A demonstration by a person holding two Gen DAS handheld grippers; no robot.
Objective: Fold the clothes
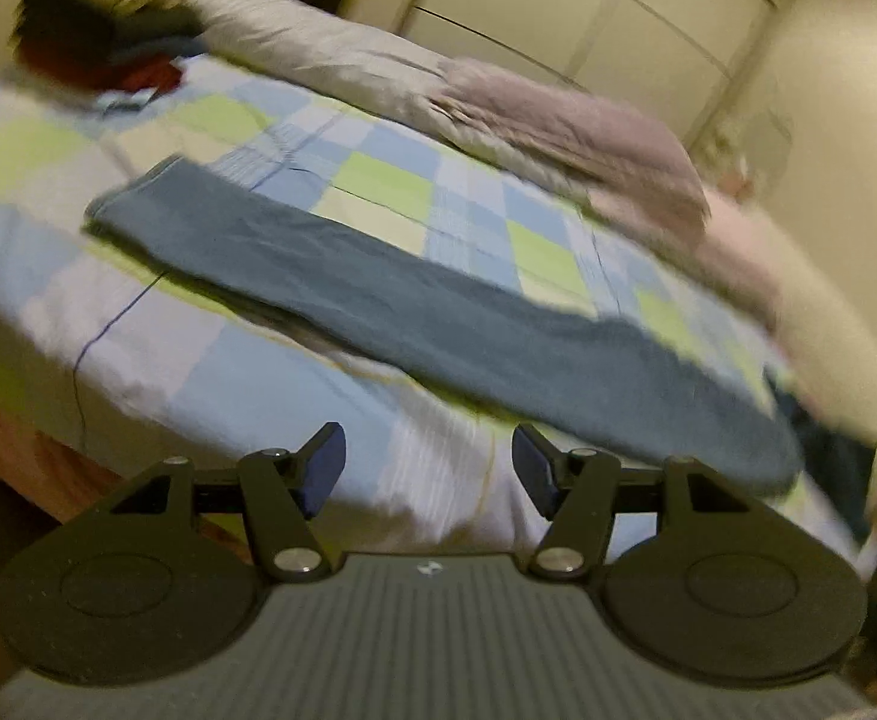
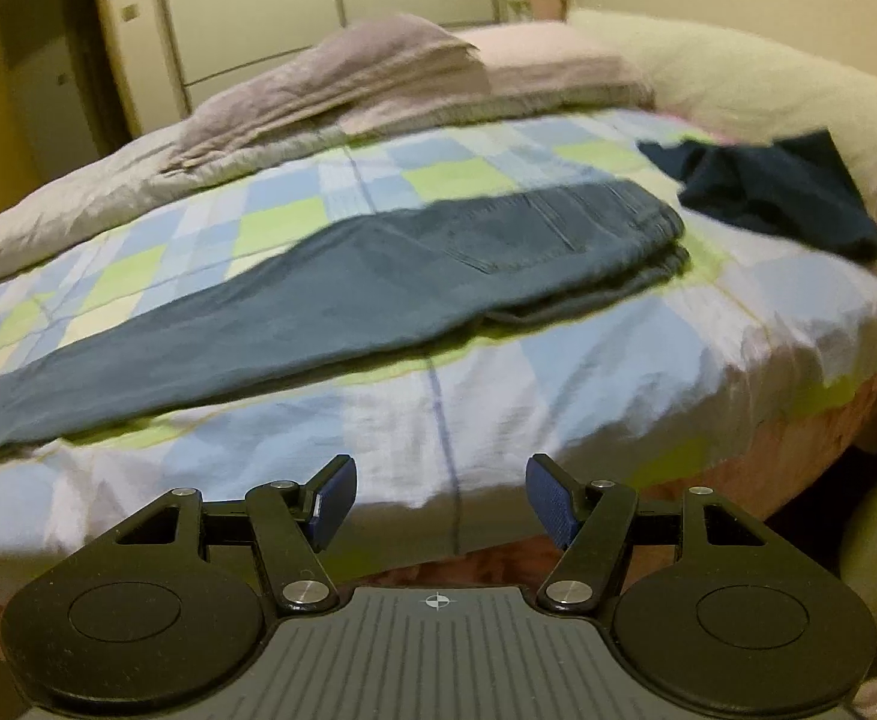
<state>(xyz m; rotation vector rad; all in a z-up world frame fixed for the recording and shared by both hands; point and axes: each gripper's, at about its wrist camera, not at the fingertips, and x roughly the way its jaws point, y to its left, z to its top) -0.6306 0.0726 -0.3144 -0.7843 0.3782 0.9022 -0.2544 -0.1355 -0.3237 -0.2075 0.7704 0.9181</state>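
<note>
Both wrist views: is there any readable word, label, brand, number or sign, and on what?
No readable text in either view.
Left gripper body: a small pale mark, too blurred to read.
Right gripper body: a crosshair symbol, no letters.
Jeans, checked bedspread: no legible label.

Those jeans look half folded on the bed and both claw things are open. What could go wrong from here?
1. The jeans lie long, leg on leg; pinching only the top layer could pull the legs apart.
2. The dark blue garment sits close to the waistband end, so the right gripper might snag it.
3. The left gripper hangs off the checked bedspread edge, and both views are blurred, so it may miss the hem.
</note>
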